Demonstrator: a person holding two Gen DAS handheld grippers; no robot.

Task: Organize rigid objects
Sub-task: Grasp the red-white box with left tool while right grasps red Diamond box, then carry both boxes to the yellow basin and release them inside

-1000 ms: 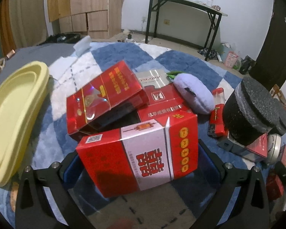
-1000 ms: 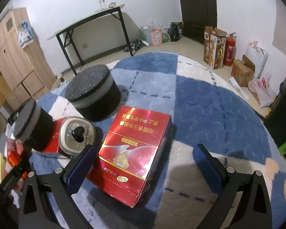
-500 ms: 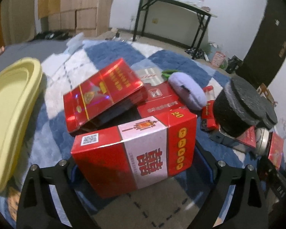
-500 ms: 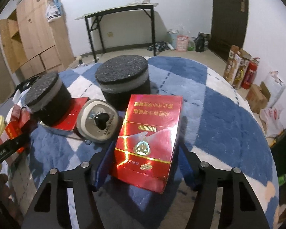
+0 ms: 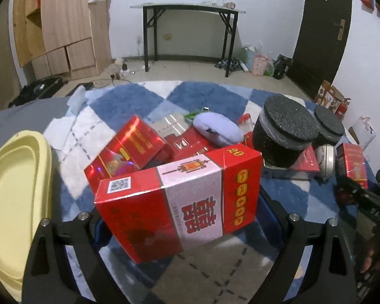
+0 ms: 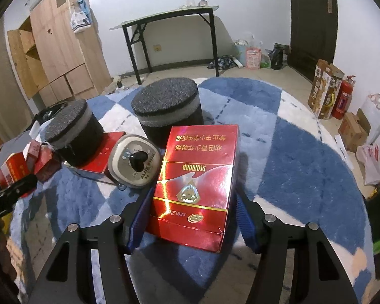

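Between left tongs, wide: red-and-white carton, apparently gripped; right tongs closing on red box.

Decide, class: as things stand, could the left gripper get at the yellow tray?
Probably not directly: the left gripper is already clamped on the red and white carton. The yellow tray lies open beside it, nothing between, so the path is free.

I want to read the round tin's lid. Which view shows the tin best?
The right wrist view: the round tin faces the camera, its lid and black heart knob plain. The left wrist view shows it only edge-on, small, behind the black foam cylinder.
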